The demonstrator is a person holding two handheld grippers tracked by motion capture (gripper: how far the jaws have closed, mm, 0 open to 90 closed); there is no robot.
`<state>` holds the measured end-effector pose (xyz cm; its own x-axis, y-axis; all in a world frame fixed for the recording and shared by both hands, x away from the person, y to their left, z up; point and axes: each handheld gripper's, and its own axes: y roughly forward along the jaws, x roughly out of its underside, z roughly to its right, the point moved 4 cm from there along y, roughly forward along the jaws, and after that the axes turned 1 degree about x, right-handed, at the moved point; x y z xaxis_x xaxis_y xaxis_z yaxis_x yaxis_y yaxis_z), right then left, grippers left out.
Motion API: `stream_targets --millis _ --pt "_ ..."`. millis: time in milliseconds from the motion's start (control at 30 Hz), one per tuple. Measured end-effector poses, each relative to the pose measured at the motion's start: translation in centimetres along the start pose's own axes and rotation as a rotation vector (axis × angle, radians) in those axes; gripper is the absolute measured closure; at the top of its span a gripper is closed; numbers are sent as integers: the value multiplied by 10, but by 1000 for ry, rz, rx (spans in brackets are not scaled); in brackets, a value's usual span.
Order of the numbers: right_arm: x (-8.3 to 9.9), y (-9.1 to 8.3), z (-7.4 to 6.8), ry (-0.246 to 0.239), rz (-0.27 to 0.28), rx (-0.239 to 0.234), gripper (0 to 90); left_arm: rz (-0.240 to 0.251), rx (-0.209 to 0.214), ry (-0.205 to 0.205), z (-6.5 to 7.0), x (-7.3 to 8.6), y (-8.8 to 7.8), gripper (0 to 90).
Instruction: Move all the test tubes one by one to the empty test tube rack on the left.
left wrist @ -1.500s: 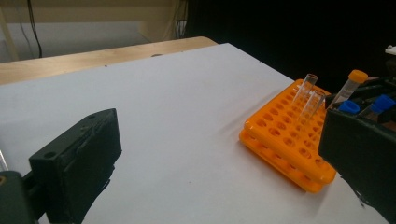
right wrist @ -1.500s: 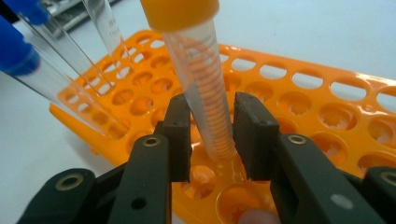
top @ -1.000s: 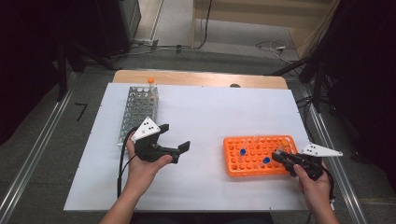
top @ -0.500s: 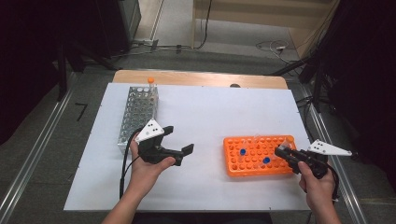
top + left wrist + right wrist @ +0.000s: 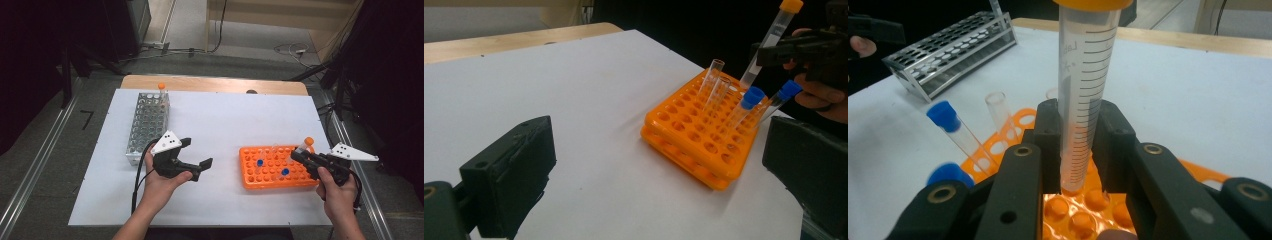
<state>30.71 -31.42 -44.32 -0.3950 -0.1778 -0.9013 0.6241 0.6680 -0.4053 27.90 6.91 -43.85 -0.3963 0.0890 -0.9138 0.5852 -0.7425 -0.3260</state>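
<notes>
The right hand-held gripper (image 5: 300, 155) pinches a clear tube with an orange cap (image 5: 303, 146), its two black jaws pressed against the tube's sides. In the right gripper view the tube (image 5: 1087, 95) stands nearly upright between the jaws, printed scale marks facing the camera, its rounded bottom just above the holes of the orange rack (image 5: 1088, 205). In the left gripper view the same tube (image 5: 769, 42) tilts, cap uppermost, with its lower end at the far edge of the rack (image 5: 696, 145).

The orange rack (image 5: 250, 180) lies on the white table (image 5: 220, 120), toward the right side in the high view. Two tubes with blue caps (image 5: 260, 163) stand in it, leaning, and two clear tubes without caps (image 5: 714, 82) stand in holes near its far end.

The left hand-held gripper (image 5: 197, 157) is held in the person's left hand (image 5: 162, 185), low over the table, left of the orange rack and well apart from it. Its jaws are spread wide with nothing between them; in the left gripper view they frame bare table and the rack beyond.

A metal rack (image 5: 147, 125) sits on the left part of the table, just beyond the left hand-held gripper. One more tube with an orange cap (image 5: 161, 92) stands at its far end.
</notes>
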Motion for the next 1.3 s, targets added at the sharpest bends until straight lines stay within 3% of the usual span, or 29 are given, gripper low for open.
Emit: stream_targets --millis 300,667,1033,1300 --pt "-18 5 -22 -13 45 -48 725 -7 21 3 5 1 3 7" --pt "-22 8 -58 -50 78 -134 725 -3 38 11 13 0 4 7" --pt "-10 21 -100 -102 31 -210 725 3 69 20 23 -3 4 7" --pt "3 36 -121 -134 -10 -216 725 7 127 35 35 -3 7 57"
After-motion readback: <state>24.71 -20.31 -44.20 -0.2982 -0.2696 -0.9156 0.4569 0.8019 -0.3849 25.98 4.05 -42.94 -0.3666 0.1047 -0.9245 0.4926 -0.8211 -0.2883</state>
